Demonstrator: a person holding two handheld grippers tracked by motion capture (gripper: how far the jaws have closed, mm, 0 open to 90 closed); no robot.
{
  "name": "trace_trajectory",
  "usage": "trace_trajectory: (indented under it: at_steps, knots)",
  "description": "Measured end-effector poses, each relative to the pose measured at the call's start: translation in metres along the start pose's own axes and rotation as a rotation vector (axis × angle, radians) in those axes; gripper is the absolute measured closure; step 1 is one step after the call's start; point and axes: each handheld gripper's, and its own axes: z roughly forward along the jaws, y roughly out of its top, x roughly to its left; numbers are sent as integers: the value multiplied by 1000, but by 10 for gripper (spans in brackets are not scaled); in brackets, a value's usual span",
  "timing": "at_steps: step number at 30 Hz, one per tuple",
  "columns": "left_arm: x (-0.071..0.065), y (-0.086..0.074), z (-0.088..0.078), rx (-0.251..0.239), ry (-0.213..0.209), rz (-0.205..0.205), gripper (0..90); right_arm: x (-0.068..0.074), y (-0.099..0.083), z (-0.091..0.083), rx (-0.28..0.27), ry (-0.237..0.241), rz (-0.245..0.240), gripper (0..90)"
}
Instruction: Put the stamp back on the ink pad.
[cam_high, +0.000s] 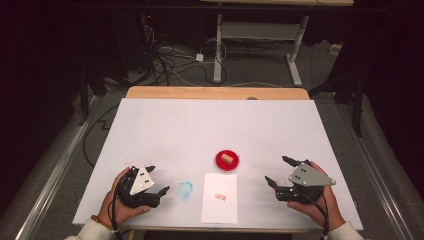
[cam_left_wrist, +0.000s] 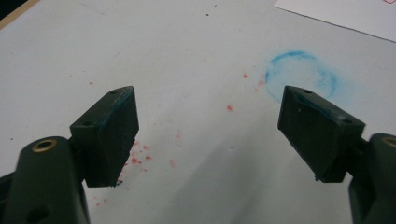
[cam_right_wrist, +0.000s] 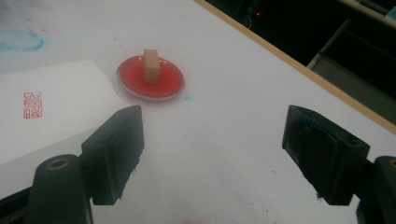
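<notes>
A small wooden stamp block stands upright in a round red ink pad dish near the table's middle. In front of it lies a white sheet of paper with a red stamp print on it. My left gripper rests open at the front left, with bare table between its jaws. At the front right my right gripper is also open and holds nothing; the dish lies ahead of it to the left.
A blue ring-shaped ink smear marks the white table between the left gripper and the paper. Red ink specks dot the surface by the left gripper. The wooden far edge borders the table; cables lie on the floor beyond.
</notes>
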Motion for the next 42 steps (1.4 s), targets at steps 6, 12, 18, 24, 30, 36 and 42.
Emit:
trace_trajectory:
  at_steps: [6, 12, 18, 24, 30, 36, 42]
  knots:
    - [-4, 3, 0, -8, 2, 7, 200, 1, -17, -2, 28, 10, 24, 210]
    - [-9, 5, -1, -11, 4, 14, 194, 2, -33, -2, 42, 24, 34, 213]
    - [-12, 7, -4, -23, 8, 18, 193, 5, -36, 0, 53, 30, 23, 213]
    - [-14, 5, -8, -28, 9, 24, 193, 7, -34, 0, 49, 34, 14, 206]
    - [-14, 3, -9, -27, 10, 26, 192, 8, -29, -2, 30, 23, 12, 190]
    - [-14, 3, -6, -19, 4, 28, 192, 6, -29, -2, 27, 28, 15, 181]
    - [-14, 3, -6, -14, -4, 27, 192, 6, -28, -4, 23, 27, 14, 182]
